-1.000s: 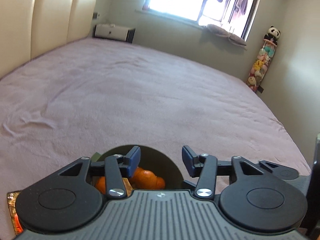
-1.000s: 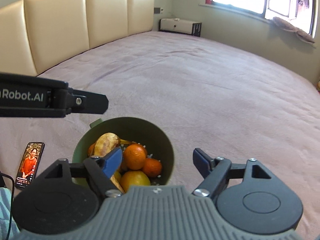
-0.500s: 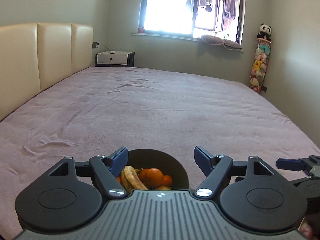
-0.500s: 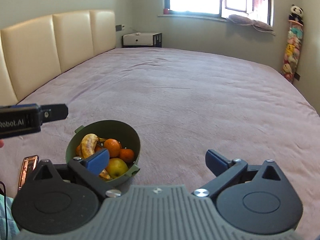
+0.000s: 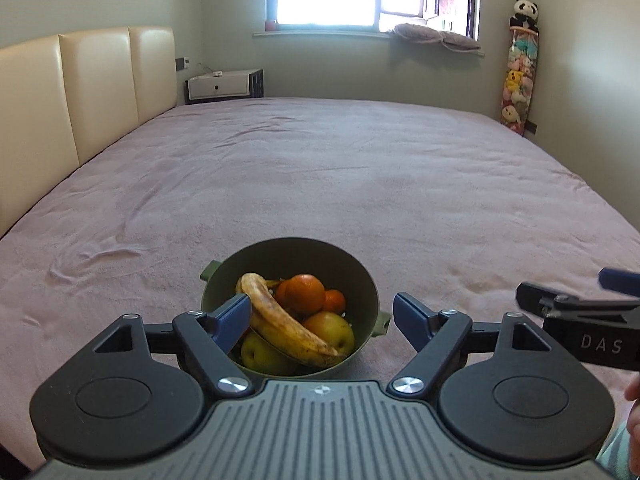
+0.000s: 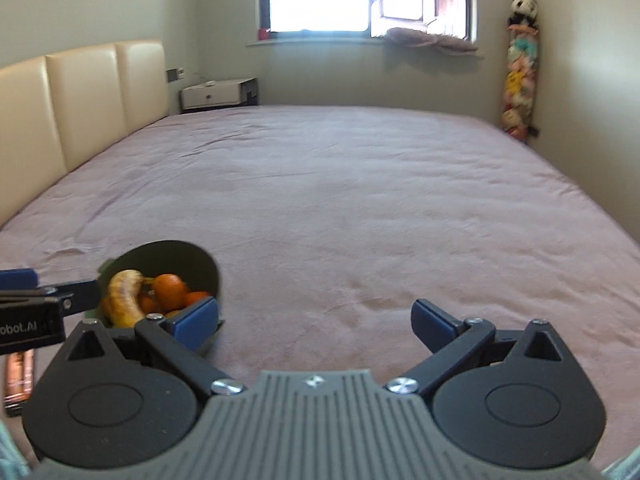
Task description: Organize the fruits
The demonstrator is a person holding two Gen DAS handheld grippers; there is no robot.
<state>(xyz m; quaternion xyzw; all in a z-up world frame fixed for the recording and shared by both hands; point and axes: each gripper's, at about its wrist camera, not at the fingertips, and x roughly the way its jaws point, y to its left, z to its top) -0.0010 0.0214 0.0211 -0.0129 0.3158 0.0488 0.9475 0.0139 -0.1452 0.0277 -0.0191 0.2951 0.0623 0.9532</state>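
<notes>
A green bowl sits on the bed near its front edge. It holds a spotted banana, oranges and yellow-green apples. My left gripper hovers just in front of the bowl, its jaws opening wide with nothing pressed between the pads. My right gripper stands open over bare blanket to the right of the bowl, and its left pad overlaps the bowl's rim in this view. The banana and an orange show there too.
The pink blanket covers a wide bed with a cream headboard on the left. A phone lies at the near left. A white nightstand and a column of plush toys stand by the far wall.
Both grippers drew back from the bowl and rolled level. Their jaws spread wider. The bowl and fruit now show fully in the left wrist view, and farther left in the right wrist view.
</notes>
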